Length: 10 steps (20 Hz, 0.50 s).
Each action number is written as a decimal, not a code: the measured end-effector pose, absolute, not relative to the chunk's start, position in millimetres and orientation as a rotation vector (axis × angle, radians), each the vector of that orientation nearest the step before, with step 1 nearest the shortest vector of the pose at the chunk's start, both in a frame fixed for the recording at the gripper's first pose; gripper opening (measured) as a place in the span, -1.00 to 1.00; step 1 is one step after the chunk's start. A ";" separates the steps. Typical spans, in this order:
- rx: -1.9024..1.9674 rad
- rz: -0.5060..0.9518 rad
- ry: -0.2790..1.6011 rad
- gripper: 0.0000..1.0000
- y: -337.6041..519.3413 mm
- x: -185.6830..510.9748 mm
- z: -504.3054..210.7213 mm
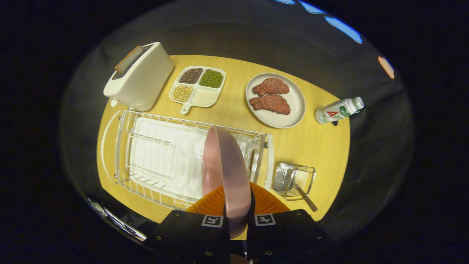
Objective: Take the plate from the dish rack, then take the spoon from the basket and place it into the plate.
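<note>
1. We look down along our gripper (pixel 237 216), high over a round yellow table (pixel 315 146) w/ dark booth cloth all around it.
2. Our fingers are pinched onto a pink plate (pixel 225 172), one on each face of its near rim. The plate stands on edge between them, and its far part hangs over the right end of the dish rack (pixel 161 161).
3. It seems lifted clear of the rack's wires, tho we can't tell for sure. So we judge step one, plate out of rack, is about done.
4. Next move, as we see it: lay the plate flat on a bare bit of table, let go, then go for the spoon.
5. The spoon (pixel 305 197) lies w/ its handle poking out of a small wire basket (pixel 293 179), just right of the rack.
6. An orange ribbed mat (pixel 209 205) sits under the plate, close to our fingers.
7. Farther back: a white toaster (pixel 141 77), a divided tray of beans & grains (pixel 198 88), a plate w/ two meat patties (pixel 275 99), and a bottle on its side (pixel 339 110) near the table's edge.
</note>
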<state>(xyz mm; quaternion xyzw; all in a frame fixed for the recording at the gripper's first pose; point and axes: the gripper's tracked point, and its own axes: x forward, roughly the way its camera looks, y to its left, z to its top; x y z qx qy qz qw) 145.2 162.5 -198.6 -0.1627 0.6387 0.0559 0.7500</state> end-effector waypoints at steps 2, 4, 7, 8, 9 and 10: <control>-0.379 0.118 1.415 -0.67 161.3 137.5 -201.8; -0.359 0.095 1.421 -0.66 158.5 137.2 -201.3; -0.446 0.074 1.406 -0.67 144.0 141.4 -193.8; -0.452 0.081 1.387 -0.66 148.3 149.3 -176.0; -0.442 0.086 1.368 -0.67 154.5 152.0 -162.7; -0.430 0.103 1.348 -0.67 156.1 155.2 -150.2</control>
